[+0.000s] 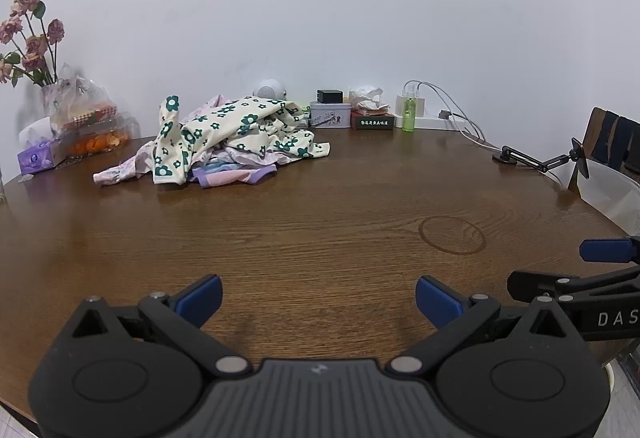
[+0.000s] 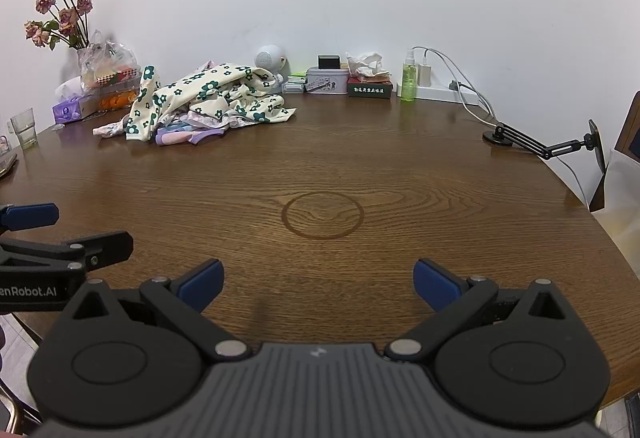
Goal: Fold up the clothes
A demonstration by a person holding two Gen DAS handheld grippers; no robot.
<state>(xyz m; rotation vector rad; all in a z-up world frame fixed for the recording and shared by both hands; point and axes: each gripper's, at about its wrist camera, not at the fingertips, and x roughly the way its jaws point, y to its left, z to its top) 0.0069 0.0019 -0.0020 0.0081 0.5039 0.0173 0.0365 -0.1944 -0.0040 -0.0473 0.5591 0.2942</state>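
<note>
A heap of clothes (image 1: 232, 136) lies at the far left of the brown wooden table (image 1: 320, 222): a cream garment with green flowers on top, pink and purple pieces under it. The right wrist view shows the same heap (image 2: 208, 100) far ahead on the left. My left gripper (image 1: 319, 300) hovers open over the near table edge, nothing between its blue fingers. My right gripper (image 2: 318, 284) is open too, beside the left one and equally far from the clothes. Each gripper shows at the edge of the other's view.
Along the wall stand a vase of dried roses (image 2: 60, 10), a tissue box (image 2: 68, 110), a bag of oranges (image 2: 116, 98), a glass (image 2: 25, 128), tins and boxes (image 2: 326, 80), a green spray bottle (image 2: 409, 76) and a power strip with cables (image 2: 444, 92). A black phone stand (image 2: 540, 144) sits right.
</note>
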